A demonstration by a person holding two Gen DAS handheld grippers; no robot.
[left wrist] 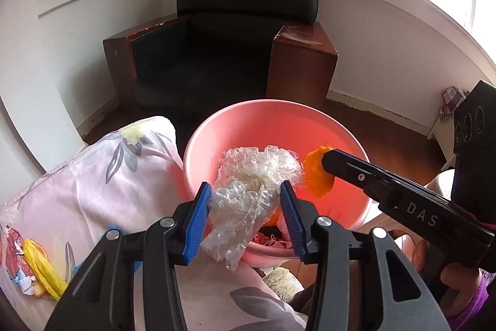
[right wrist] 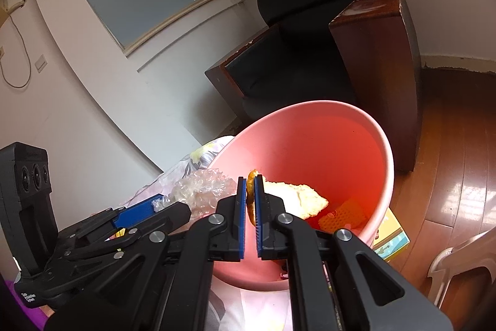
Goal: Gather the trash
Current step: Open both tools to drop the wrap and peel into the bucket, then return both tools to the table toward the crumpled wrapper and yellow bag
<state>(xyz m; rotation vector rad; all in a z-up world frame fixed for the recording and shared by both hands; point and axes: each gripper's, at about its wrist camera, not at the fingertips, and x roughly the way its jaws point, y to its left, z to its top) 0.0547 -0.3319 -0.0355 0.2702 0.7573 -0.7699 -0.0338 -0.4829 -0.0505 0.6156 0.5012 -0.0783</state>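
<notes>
A pink bucket [left wrist: 248,120] stands beside the bed; it also shows in the right wrist view [right wrist: 356,126]. My left gripper [left wrist: 246,203] is shut on a crumpled clear plastic wrap [left wrist: 248,185] held over the bucket's near rim. My right gripper [right wrist: 250,191] is shut on an orange peel [right wrist: 310,197], held over the bucket's mouth. In the left wrist view the peel [left wrist: 316,172] hangs at the right gripper's tip [left wrist: 325,163]. The wrap [right wrist: 201,185] and left gripper [right wrist: 139,213] show at the left of the right wrist view. More trash lies in the bucket's bottom [right wrist: 344,214].
A floral pink bedsheet [left wrist: 102,185] lies at left with a yellow bag [left wrist: 43,269] and torn wrappers [left wrist: 15,256] on it. A black armchair [left wrist: 217,51] with wooden sides stands behind the bucket. A small box [right wrist: 392,234] and a white plastic chair [right wrist: 458,262] stand on the wooden floor.
</notes>
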